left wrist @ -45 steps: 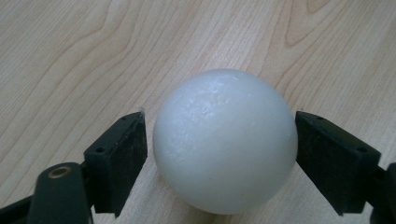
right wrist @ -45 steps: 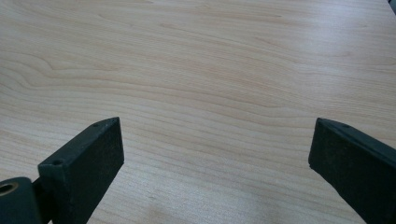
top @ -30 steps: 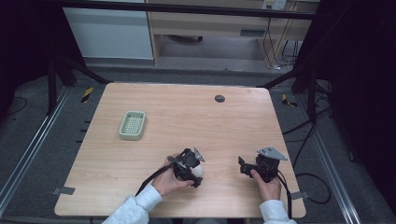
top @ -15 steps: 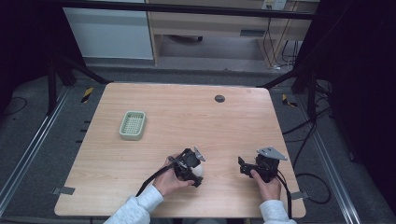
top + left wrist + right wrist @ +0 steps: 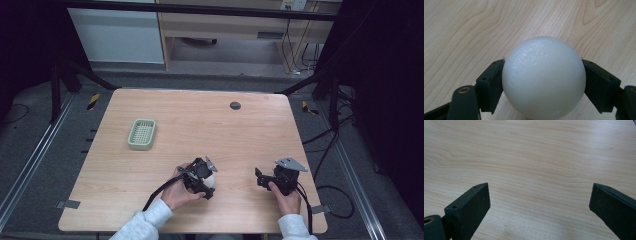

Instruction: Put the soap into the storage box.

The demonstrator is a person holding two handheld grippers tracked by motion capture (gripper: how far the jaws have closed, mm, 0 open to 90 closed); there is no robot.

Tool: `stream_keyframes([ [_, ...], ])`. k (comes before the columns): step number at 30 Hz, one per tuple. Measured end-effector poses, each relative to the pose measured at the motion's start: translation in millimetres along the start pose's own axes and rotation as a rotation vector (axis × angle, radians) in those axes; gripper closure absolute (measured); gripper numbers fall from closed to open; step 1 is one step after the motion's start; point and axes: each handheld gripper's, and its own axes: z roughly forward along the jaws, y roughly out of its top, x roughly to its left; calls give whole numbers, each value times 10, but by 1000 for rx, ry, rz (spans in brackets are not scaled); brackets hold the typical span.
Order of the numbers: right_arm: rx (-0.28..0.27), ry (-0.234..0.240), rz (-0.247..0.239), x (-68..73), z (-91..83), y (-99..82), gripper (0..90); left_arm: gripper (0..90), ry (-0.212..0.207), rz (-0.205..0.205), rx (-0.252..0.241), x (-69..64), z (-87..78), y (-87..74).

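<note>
A white ball point(image 5: 544, 77) sits between the two black jaws of my left gripper point(image 5: 542, 62), and both pads press on its sides. The ball is just above or on the wooden table point(image 5: 200, 125); I cannot tell which. In the high view the left gripper point(image 5: 206, 182) is near the table's front edge at the middle, with the ball point(image 5: 212, 179) peeking out at its right side. My right gripper point(image 5: 260, 178) rests near the front right, held by a hand, and points left. Its jaws point(image 5: 540, 186) stand wide open over bare wood with nothing between them.
A small pale green basket point(image 5: 142, 134) stands on the left half of the table. A dark round disc point(image 5: 235, 105) lies near the far edge. Black frame legs and cables run along the floor on both sides of the table.
</note>
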Motion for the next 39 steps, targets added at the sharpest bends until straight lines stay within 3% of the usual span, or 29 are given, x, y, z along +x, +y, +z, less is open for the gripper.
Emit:
stream_keyframes([
  [13,-5,0,-1,-2,-3,0,36,239,3,-14,-35,89,-241,-81],
  [18,-5,-1,0,-2,-2,0,36,239,7,-37,-59,136,-330,-114],
  [39,-3,-2,-2,1,-1,-1,36,239,62,-98,-121,389,-741,-156],
])
